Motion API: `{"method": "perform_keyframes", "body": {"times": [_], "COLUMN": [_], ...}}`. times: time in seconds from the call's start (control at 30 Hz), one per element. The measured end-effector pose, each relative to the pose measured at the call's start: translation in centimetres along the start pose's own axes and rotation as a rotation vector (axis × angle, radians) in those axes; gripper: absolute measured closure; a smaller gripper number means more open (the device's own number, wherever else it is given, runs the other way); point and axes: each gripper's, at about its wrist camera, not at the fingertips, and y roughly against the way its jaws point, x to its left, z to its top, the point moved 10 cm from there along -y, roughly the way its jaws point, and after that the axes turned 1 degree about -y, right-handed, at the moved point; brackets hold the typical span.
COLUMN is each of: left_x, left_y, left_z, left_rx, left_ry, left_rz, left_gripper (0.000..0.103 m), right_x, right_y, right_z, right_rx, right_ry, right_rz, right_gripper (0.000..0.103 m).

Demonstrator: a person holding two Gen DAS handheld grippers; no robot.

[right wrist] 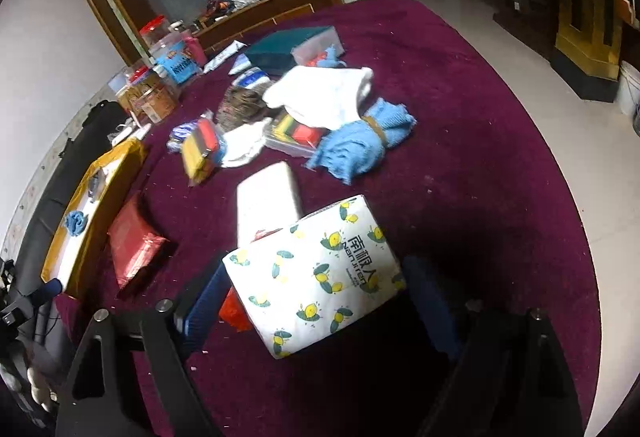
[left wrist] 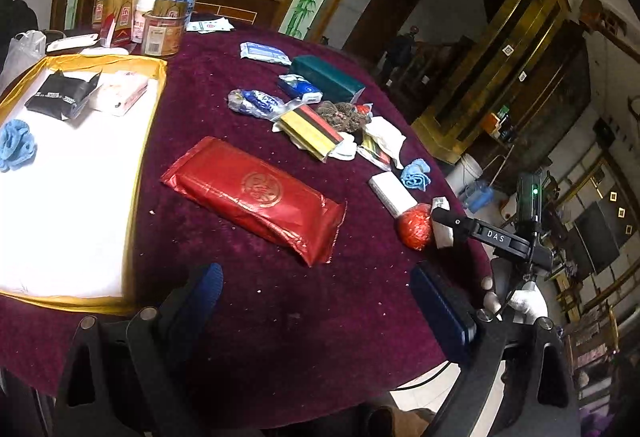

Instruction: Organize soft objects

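A lemon-printed tissue pack (right wrist: 316, 277) lies tilted between the pads of my right gripper (right wrist: 316, 297), which touch both its sides. It rests partly on a white pack (right wrist: 264, 197) and a red crinkly ball (left wrist: 416, 229). In the left wrist view my right gripper (left wrist: 440, 221) shows at the table's right edge. My left gripper (left wrist: 316, 273) stands open over bare cloth, just short of a flat red packet (left wrist: 252, 197). The gold-rimmed tray (left wrist: 152, 109) at left holds a blue cloth (left wrist: 16, 149), a black packet (left wrist: 60, 97) and a pink tissue pack (left wrist: 120, 93).
A pile in mid-table holds a blue cloth bundle (right wrist: 360, 141), a white towel (right wrist: 324, 93), striped packets (left wrist: 312, 133) and a green box (left wrist: 324, 77). Jars (left wrist: 164, 25) crowd the back left. The maroon table (right wrist: 480, 197) drops off to tiled floor at right.
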Motion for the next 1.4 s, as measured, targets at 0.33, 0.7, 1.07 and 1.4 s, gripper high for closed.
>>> {"method": "perform_keyframes", "body": {"times": [0.33, 0.7, 1.07, 1.4], "left_x": [3.8, 15.6, 18.0, 10.0], "left_y": [1.5, 9.2, 9.9, 5.8], "left_z": [-0.3, -2.1, -2.9, -0.7], "left_rx": [-0.028, -0.166, -0.175, -0.110], "left_ry": [0.090, 0.298, 0.342, 0.157], "left_rz": [0.010, 0.088, 0.060, -0.022], "left_gripper": [0.006, 0.006, 0.006, 0.005], "right_x": [18.5, 40.3, 35.8, 17.6], "right_y": [-1.0, -12.4, -10.4, 6.7], "right_z": [3.3, 2.0, 5.0, 9.9], "right_rx": [0.021, 0.185, 0.203, -0.296], "right_ry": [0.252, 0.501, 0.282, 0.252], "right_rz": [0.237, 0.332, 0.377, 0.065], "right_gripper": [0.018, 0.010, 0.009, 0.000]}}
